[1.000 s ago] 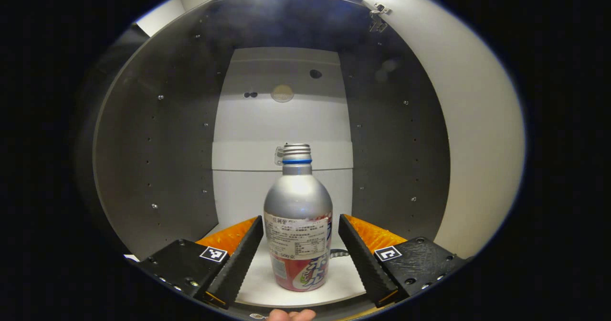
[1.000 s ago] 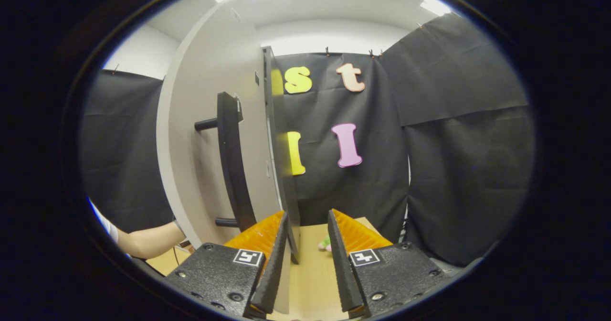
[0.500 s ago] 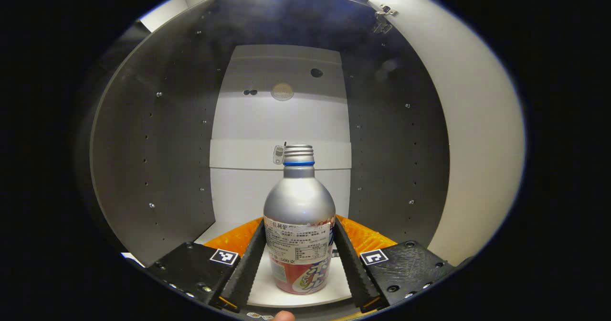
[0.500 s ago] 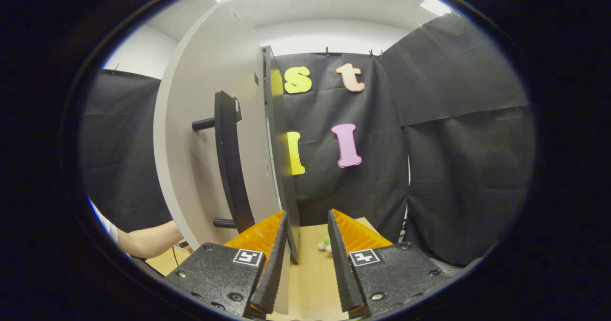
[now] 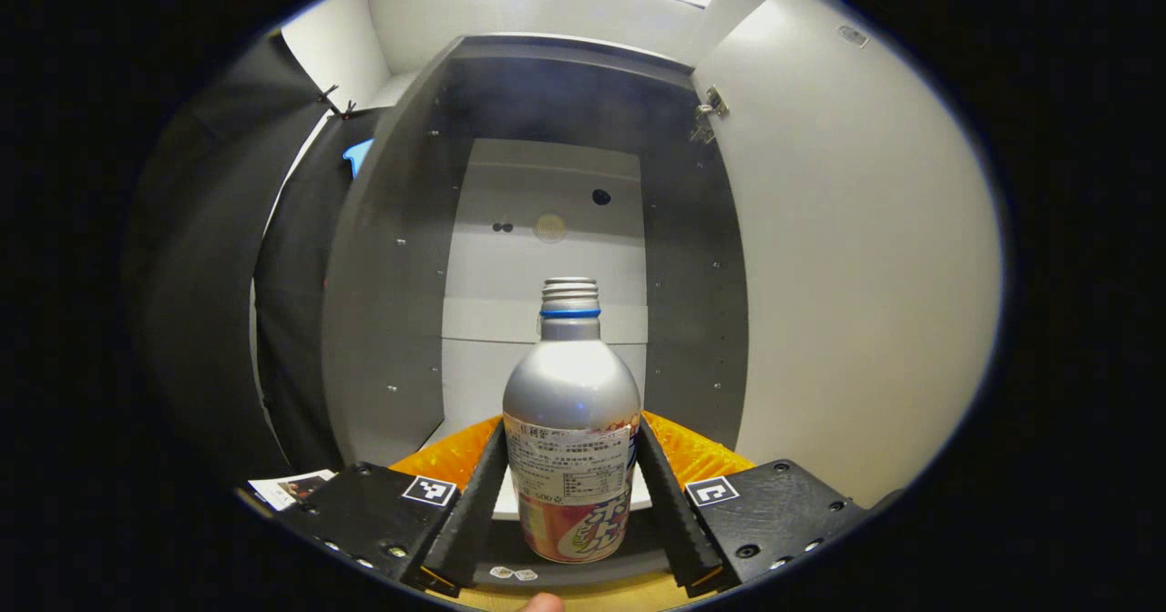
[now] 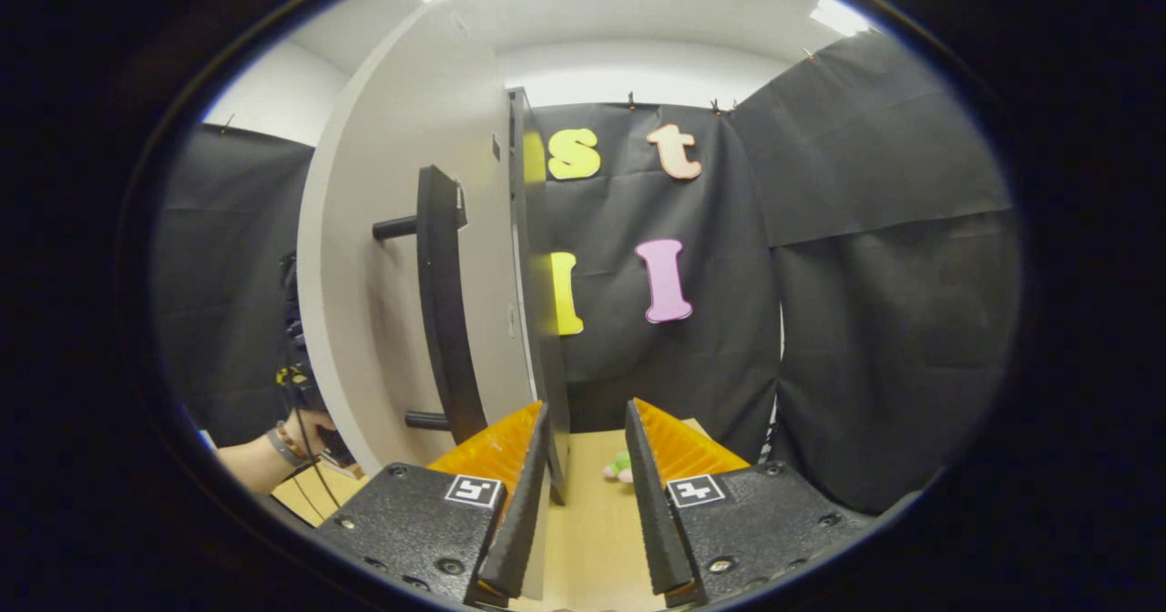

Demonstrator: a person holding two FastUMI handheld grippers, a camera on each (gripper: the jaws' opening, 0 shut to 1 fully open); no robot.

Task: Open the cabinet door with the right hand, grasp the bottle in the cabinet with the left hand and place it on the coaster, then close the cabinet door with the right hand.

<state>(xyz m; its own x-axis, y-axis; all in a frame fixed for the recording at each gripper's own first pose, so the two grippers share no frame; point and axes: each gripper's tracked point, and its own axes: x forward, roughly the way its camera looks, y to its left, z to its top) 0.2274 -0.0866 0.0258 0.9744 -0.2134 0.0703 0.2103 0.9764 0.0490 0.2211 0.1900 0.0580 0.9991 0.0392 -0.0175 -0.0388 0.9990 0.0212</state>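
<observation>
Now, through the left gripper view, my left claw [image 5: 571, 494] is clamped on the bottle [image 5: 570, 430], one finger pressed against each side of its labelled lower body. The bottle stands upright between them, silver at the shoulder and neck, with a blue ring under its threaded top. It sits at the front of the open cabinet [image 5: 392, 284], over the front edge of the pale shelf [image 5: 510, 503]; I cannot tell whether its base rests on anything. Behind it I see dark side walls dotted with small holes and a pale back panel [image 5: 547, 257]. The cabinet door [image 5: 856, 257] stands swung open on the right, its pale inner face turned toward me, with a metal hinge [image 5: 706, 116] near its top corner. A fingertip [image 5: 544, 602] shows at the very bottom edge.

Through the right gripper view, my right claw [image 6: 583, 494] is part open, and the thin edge of the cabinet door [image 6: 537, 321] stands in the gap close to one finger; I cannot tell whether that finger touches it. The other finger is clear of the door. A long dark handle [image 6: 442, 302] runs up the door's outer face to the left. Beyond the door, low on the left, a hand [image 6: 305, 425] holds the other tool. Below my fingers lies the wooden table [image 6: 592, 521], and a small green toy [image 6: 620, 467] sits on it farther back.
</observation>
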